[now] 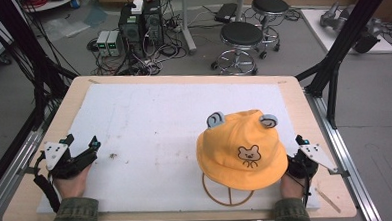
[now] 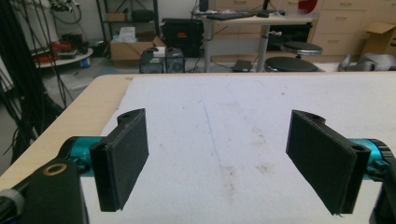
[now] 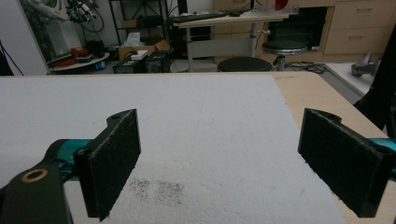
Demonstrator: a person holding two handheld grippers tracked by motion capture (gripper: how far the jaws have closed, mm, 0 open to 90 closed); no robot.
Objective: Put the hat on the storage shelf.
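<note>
A yellow bucket hat (image 1: pixel 240 148) with two grey ears and a bear face rests on a thin wire stand (image 1: pixel 227 194) at the front right of the white foam board (image 1: pixel 154 117). My right gripper (image 1: pixel 294 145) sits just right of the hat's brim, held in a hand. In its own view the right gripper (image 3: pixel 219 163) is open, with bare board between the pads. My left gripper (image 1: pixel 81 141) rests at the board's front left, far from the hat. Here too the left gripper (image 2: pixel 224 161) stands open over bare board.
The board lies on a wooden table (image 1: pixel 304 106) framed by black posts (image 1: pixel 341 39) and cables at both sides. A small wooden stick (image 1: pixel 330 199) lies at the front right corner. Beyond the far edge, two stools (image 1: pixel 241 38) and computer boxes (image 1: pixel 140 23) stand on the floor.
</note>
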